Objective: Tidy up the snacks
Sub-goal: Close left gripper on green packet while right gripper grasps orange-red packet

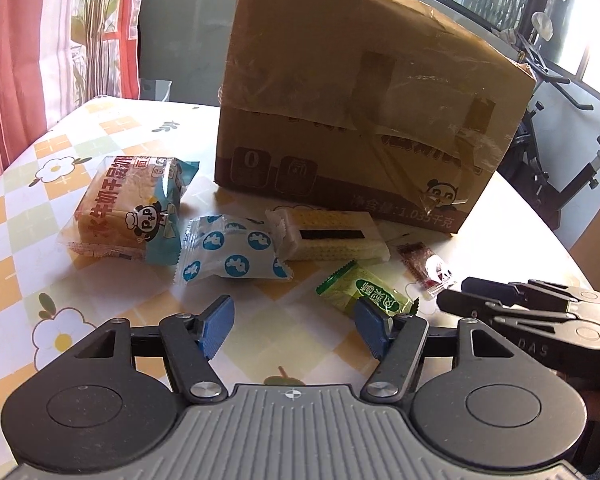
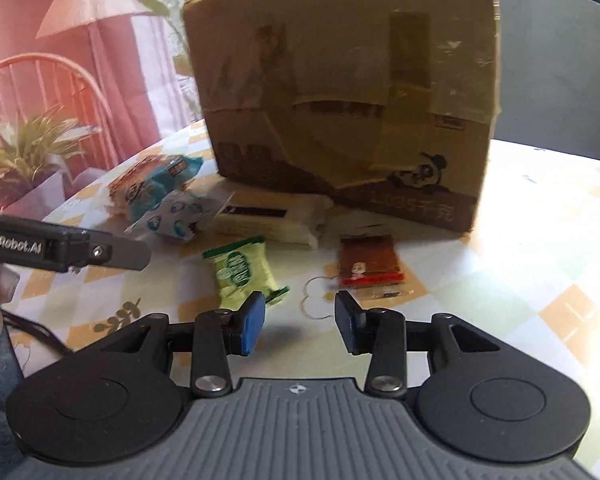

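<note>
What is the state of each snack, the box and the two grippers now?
cardboard box: upright, taped shut.
bread packet: sealed, on table.
blue-dotted packet: sealed, lying flat.
cracker pack: sealed, before the box.
green packet: sealed, not gripped.
red sachet: flat, not gripped.
left gripper: open, empty.
right gripper: open, empty.

The left gripper's (image 2: pixel 60 250) side reads "GenRobot.AI", the right gripper (image 1: pixel 540 320) shows "DAS", and the cardboard box (image 1: pixel 360 120) apparently reads "1.035千克".
</note>
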